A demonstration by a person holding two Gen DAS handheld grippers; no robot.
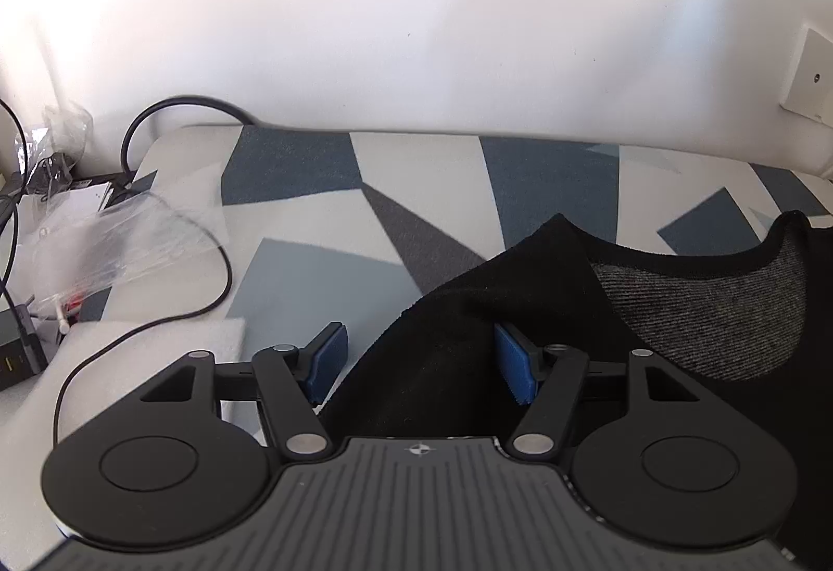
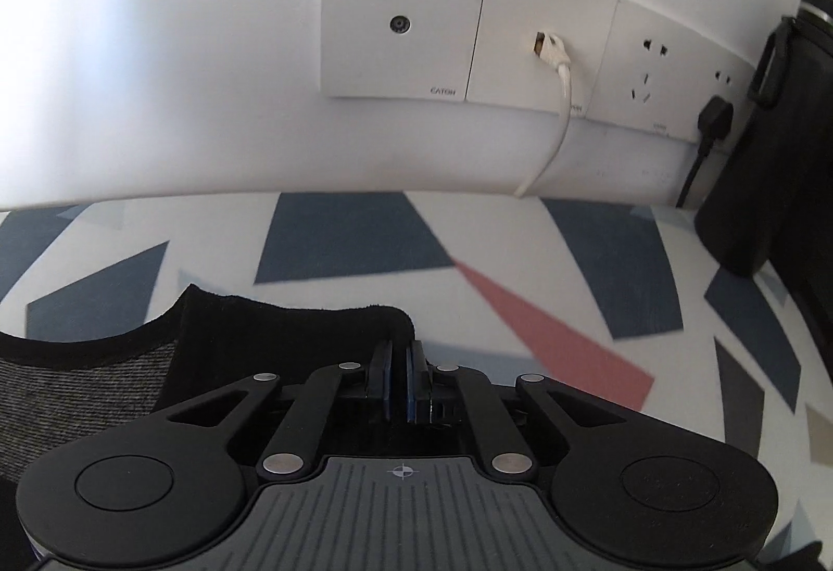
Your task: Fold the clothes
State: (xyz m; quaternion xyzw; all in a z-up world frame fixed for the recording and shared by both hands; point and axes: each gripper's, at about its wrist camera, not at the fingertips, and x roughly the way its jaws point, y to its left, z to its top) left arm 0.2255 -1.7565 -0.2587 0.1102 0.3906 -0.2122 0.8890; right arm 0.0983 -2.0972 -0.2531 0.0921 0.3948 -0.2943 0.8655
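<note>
A black garment [image 1: 468, 326] with a grey ribbed inner lining [image 1: 718, 311] lies on a table cloth with a geometric pattern [image 1: 312, 217]. My left gripper [image 1: 421, 363] is open, its blue pads on either side of the garment's left shoulder edge. In the right wrist view my right gripper [image 2: 398, 373] is shut on the other shoulder edge of the black garment [image 2: 291, 331], with the neckline and grey lining [image 2: 78, 394] to its left.
At the left lie a clear plastic bag [image 1: 120, 238], black cables [image 1: 172, 321], a charger [image 1: 15, 352] and white foam [image 1: 156, 342]. Wall sockets [image 2: 520, 35] with a white cable [image 2: 559, 102] are ahead of the right gripper. A black bottle [image 2: 770, 144] stands at the right.
</note>
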